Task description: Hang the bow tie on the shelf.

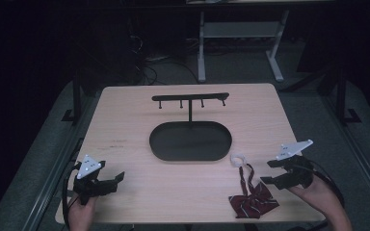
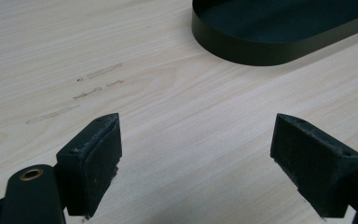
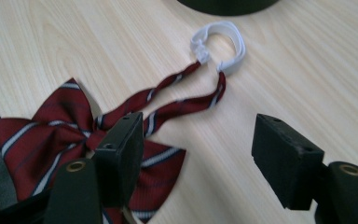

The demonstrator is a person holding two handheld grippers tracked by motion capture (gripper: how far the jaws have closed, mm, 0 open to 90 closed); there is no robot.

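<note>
A light wooden table [image 1: 125, 125] carries faint scuff marks [image 2: 74, 95] on its left part. Behind it, on the grey floor [image 1: 241, 67], stands the white frame of another table [image 1: 241, 33], with dark cables [image 1: 147, 62] lying near its leg.

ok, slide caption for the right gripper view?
Right gripper open above a striped maroon bow tie with white elastic loop on the wooden table.

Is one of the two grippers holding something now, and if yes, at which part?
Nothing is held. The left gripper is open over bare table. The right gripper is open above the bow tie, not closed on it.
</note>
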